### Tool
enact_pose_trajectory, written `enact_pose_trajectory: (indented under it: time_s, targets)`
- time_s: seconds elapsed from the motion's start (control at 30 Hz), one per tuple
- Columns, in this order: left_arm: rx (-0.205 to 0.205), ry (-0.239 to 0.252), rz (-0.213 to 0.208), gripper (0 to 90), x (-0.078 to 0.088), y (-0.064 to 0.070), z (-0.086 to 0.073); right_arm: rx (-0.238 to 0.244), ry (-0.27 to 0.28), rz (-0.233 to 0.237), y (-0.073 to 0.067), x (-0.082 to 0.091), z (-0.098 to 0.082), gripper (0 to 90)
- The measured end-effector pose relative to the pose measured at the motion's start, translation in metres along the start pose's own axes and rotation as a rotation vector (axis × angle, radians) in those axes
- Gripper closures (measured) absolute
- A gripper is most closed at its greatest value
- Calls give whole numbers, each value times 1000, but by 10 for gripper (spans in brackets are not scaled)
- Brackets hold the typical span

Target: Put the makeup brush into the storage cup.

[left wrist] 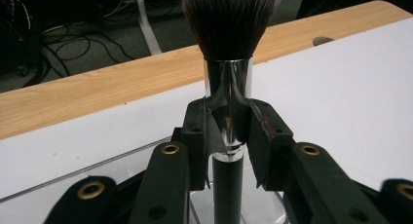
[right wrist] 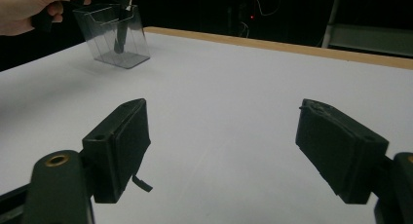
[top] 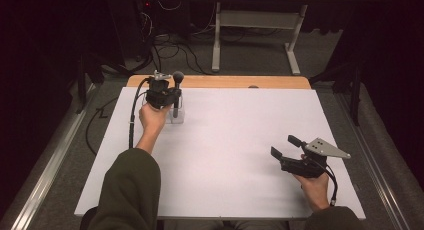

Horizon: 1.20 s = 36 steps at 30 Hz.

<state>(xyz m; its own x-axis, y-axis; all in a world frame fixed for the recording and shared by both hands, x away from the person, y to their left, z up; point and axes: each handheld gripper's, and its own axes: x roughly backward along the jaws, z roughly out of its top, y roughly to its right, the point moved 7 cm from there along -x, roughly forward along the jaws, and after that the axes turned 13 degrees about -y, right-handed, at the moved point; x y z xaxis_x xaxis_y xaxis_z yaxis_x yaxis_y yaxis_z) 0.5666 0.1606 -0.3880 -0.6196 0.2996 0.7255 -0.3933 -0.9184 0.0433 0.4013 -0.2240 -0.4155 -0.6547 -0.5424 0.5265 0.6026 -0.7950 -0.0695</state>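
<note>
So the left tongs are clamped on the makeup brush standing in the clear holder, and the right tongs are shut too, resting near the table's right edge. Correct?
Not quite: the right tongs are open, jaws wide apart with nothing between them, as the right gripper view shows. The rest holds: the left tongs are clamped on the makeup brush standing in the clear holder.

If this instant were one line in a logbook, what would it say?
left gripper: shut on makeup brush, handle in clear holder | right gripper: open, holding nothing, above white table
</note>
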Motion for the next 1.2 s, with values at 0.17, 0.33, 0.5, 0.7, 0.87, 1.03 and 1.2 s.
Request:
enact_pose_trajectory:
  time_s: [0.17,0.33,0.5,0.7,0.87,1.03,1.2]
  targets:
    - [-5,-5,-5,702,-1,1,-1,1,0,1,0,0,0,217]
    - [-6,5,-34,603,3,3,0,-4,-1,1,0,0,0,217]
    - [-7,3,-38,509,8,5,0,-4,0,1,0,0,0,217]
    - [5,6,-44,402,17,5,0,-8,2,1,0,0,0,217]
    - [3,30,-61,367,23,8,-3,-7,3,2,0,1,0,217]
    - [-1,52,-67,353,30,11,-5,-4,4,0,0,1,1,217]
    - [5,65,-95,311,34,13,-4,-2,8,-1,1,1,1,217]
